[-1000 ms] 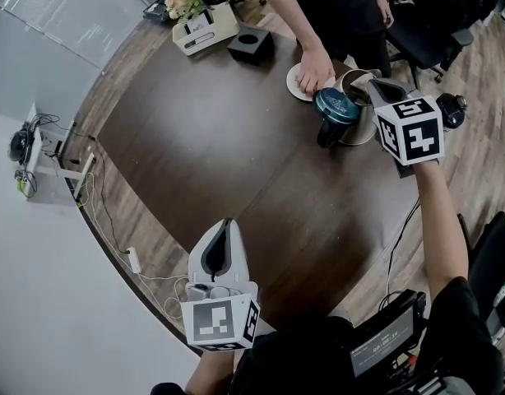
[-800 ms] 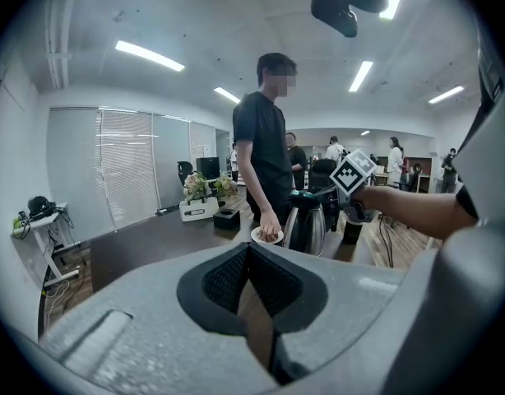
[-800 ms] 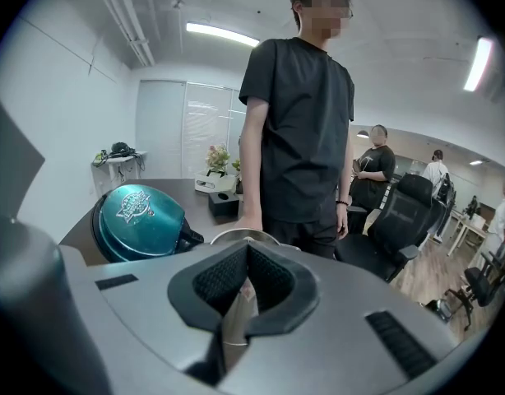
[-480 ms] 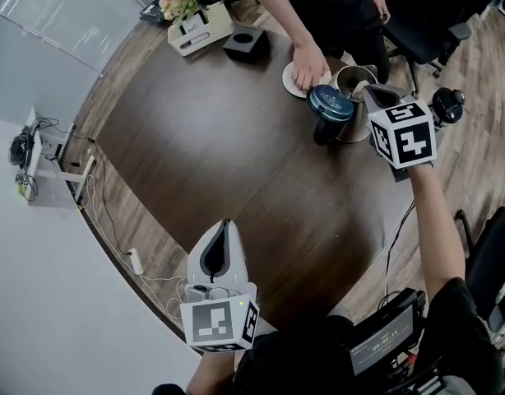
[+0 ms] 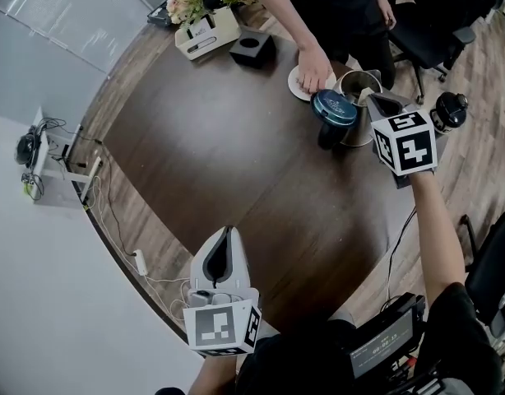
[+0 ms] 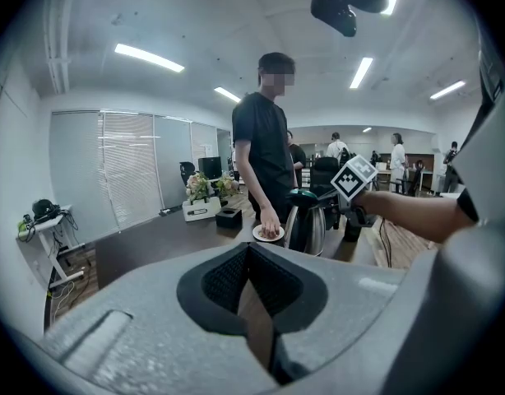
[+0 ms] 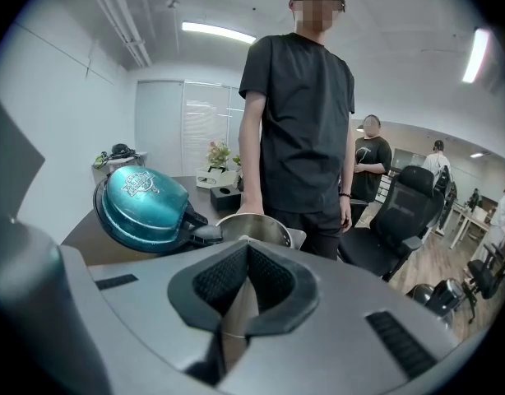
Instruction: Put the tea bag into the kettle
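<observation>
Right gripper view shows the right gripper shut on the tea bag just over the open kettle at the table's far right; light, limp and probably tearable, it is best held by its top edge; the left gripper is closed, empty.

The right arm stretches forward, the right claw closed and angled down; the left claw, jaws together, sits near the body.

Saucer just behind kettle, on table
</observation>
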Motion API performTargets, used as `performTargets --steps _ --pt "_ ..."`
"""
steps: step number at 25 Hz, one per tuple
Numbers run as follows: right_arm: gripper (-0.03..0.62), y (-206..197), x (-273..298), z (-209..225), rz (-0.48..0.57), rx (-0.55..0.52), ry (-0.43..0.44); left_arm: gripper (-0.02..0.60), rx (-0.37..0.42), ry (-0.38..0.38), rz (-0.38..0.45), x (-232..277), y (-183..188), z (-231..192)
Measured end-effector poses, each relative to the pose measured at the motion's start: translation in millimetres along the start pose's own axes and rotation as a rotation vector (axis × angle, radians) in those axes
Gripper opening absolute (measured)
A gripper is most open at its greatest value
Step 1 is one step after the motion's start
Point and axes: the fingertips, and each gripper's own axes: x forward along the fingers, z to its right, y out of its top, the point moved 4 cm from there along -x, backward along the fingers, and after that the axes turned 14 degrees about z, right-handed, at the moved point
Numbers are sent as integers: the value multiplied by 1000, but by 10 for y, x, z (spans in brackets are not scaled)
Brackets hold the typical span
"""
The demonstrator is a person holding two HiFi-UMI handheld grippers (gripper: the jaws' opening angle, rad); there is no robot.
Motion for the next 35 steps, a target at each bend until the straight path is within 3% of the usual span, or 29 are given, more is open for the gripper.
performTargets --steps 20,35 --pt "15 -5 15 -33 -1 -9 29 5 15 32 0 -148 35 44" --pt "72 5 -8 -36 13 -26 51 5 21 47 6 -241 65 138"
